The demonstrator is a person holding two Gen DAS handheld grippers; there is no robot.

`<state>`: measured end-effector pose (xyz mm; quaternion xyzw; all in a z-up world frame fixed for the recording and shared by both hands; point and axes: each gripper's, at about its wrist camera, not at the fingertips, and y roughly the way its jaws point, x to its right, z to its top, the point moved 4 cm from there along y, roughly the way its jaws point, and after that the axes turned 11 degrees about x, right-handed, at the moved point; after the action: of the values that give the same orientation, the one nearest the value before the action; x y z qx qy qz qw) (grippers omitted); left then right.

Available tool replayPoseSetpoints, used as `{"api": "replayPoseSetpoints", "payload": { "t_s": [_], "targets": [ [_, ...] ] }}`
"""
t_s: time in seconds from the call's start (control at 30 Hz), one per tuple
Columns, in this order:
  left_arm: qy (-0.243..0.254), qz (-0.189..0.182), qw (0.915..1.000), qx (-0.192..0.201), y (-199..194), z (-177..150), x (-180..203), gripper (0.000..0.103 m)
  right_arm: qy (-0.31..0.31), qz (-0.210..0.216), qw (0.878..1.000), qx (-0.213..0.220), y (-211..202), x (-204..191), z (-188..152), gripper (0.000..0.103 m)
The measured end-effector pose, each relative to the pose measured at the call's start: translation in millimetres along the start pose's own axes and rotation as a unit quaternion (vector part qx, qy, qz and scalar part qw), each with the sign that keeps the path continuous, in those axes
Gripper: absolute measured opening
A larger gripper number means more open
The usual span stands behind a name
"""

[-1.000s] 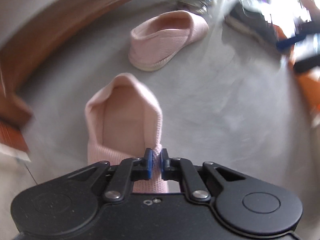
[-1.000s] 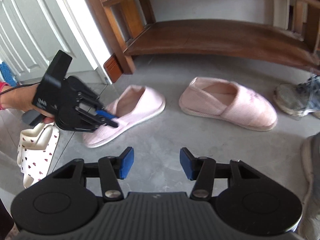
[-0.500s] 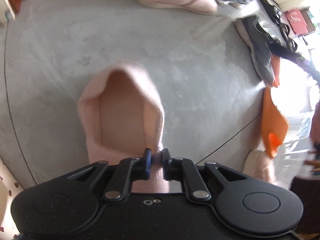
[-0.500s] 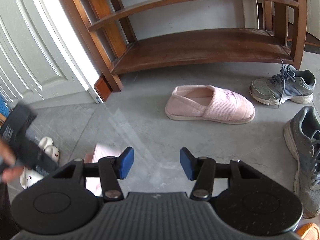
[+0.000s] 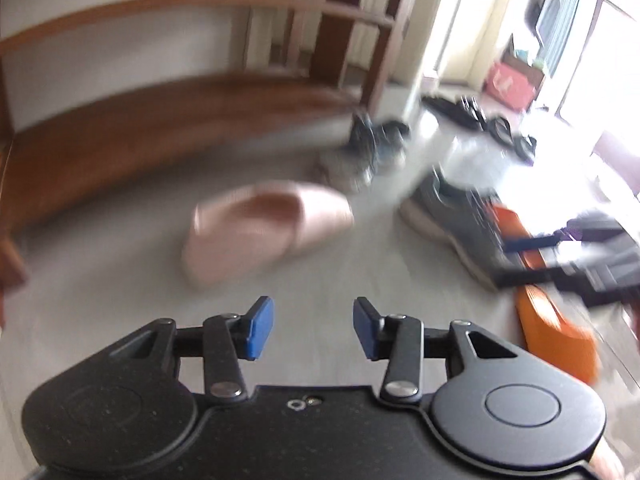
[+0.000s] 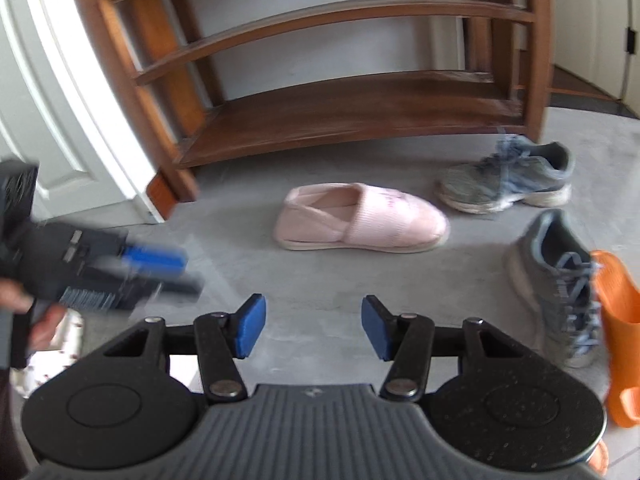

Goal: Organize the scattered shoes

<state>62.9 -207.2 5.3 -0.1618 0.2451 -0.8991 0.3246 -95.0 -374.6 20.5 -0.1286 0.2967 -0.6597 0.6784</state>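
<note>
Left gripper (image 5: 306,328) part-open, jaws just widened, nothing between them; right gripper (image 6: 312,328) likewise apart and empty. Pink slipper (image 6: 360,220) flat on grey floor (image 6: 240,240) before wooden rack (image 6: 340,108), probably clear of both, though blur hampers.

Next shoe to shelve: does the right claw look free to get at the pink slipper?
Probably yes. The right claw stands open and empty, and only bare floor lies between it and the pink slipper.
</note>
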Motion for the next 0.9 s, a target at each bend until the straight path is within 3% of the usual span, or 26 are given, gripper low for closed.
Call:
{"api": "replayPoseSetpoints", "payload": {
  "t_s": [0.07, 0.13, 0.37, 0.53, 0.63, 0.67, 0.7, 0.8, 0.9],
  "targets": [
    [0.008, 0.012, 0.9998, 0.011, 24, 4, 14, 0.043, -0.014, -0.038, 0.999, -0.005, -2, 8, -1, 0.058],
    [0.009, 0.020, 0.9996, 0.017, 53, 12, 25, 0.044, -0.012, -0.063, 0.998, -0.013, -3, 18, -3, 0.066],
    [0.048, 0.034, 0.9982, -0.007, 127, 7, 41, 0.045, 0.041, -0.081, 0.996, -0.004, -12, 47, -12, 0.067],
    [0.037, 0.039, 0.9982, -0.025, 170, 5, 30, 0.042, 0.055, -0.077, 0.995, -0.008, -18, 53, -16, 0.067],
    [0.010, 0.012, 0.9993, -0.034, 177, 7, 27, 0.025, 0.064, -0.078, 0.995, -0.010, -23, 56, -18, 0.067],
    [0.007, 0.005, 0.9993, -0.035, 176, 8, 27, 0.014, 0.063, -0.079, 0.995, -0.009, -25, 56, -19, 0.067],
    [0.004, -0.003, 0.9994, -0.036, 178, 9, 27, 0.008, 0.062, -0.081, 0.995, -0.008, -28, 56, -20, 0.067],
    [0.038, -0.065, 0.9964, -0.039, 158, 2, 39, 0.006, 0.068, -0.081, 0.994, -0.004, -32, 58, -22, 0.067],
    [0.104, -0.133, 0.9846, -0.046, 117, -13, 56, 0.006, 0.076, -0.085, 0.993, 0.003, -33, 61, -20, 0.067]
  ]
}}
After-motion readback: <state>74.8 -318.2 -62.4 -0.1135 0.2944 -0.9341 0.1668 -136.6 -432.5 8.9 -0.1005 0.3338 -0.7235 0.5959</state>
